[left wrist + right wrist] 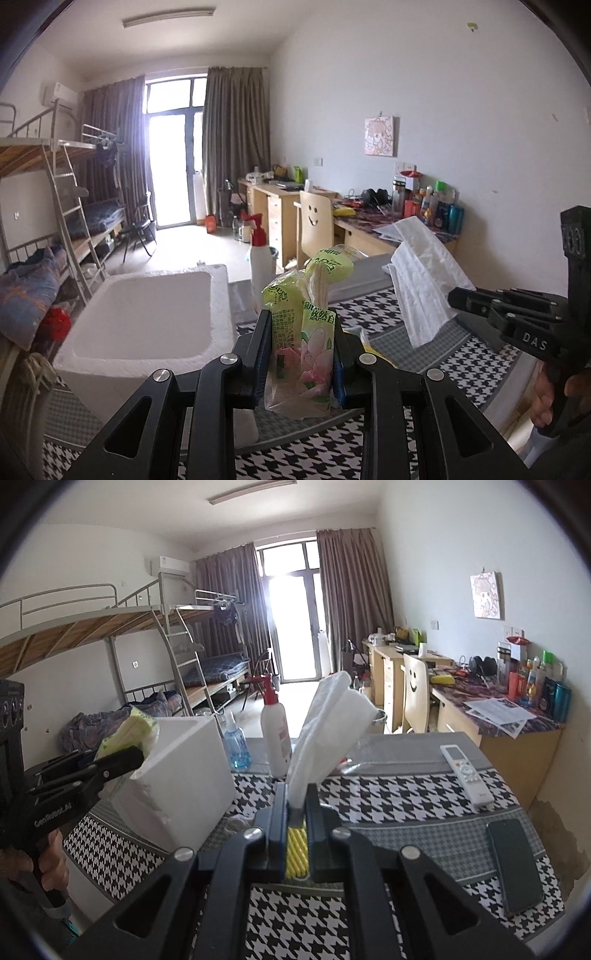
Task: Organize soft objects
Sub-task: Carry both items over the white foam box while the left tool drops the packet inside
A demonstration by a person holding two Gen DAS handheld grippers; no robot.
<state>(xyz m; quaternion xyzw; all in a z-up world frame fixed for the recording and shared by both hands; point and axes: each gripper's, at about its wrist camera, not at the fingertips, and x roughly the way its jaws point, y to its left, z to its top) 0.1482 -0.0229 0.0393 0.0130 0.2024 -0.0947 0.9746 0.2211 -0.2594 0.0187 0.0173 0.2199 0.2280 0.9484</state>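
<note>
Dorm room, houndstooth-clothed desk (pixel 388 794) below. Left hand-held gripper (pixel 301 354) clamped on crinkly green plastic tissue pack (pixel 306 314) — light, squashy, slippery film. Right hand-held gripper (pixel 297 805) pinching limp white folded tissue sheets (pixel 328 720) at the base — flimsy, tear-prone; white foam box (pixel 147 317) alongside.

A green tissue packet (pixel 301 332) stands upright, crumpled, pinched at six o'clock; white tissues (pixel 325 734), perhaps several folded sheets, fan upward toward twelve o'clock.

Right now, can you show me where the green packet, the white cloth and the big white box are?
green packet (pixel 295 332): left wrist view, on its printed middle between the left gripper's fingers.
white cloth (pixel 325 731): right wrist view, on its upright folded middle.
white box (pixel 144 314): left wrist view, on its inner wall.
</note>
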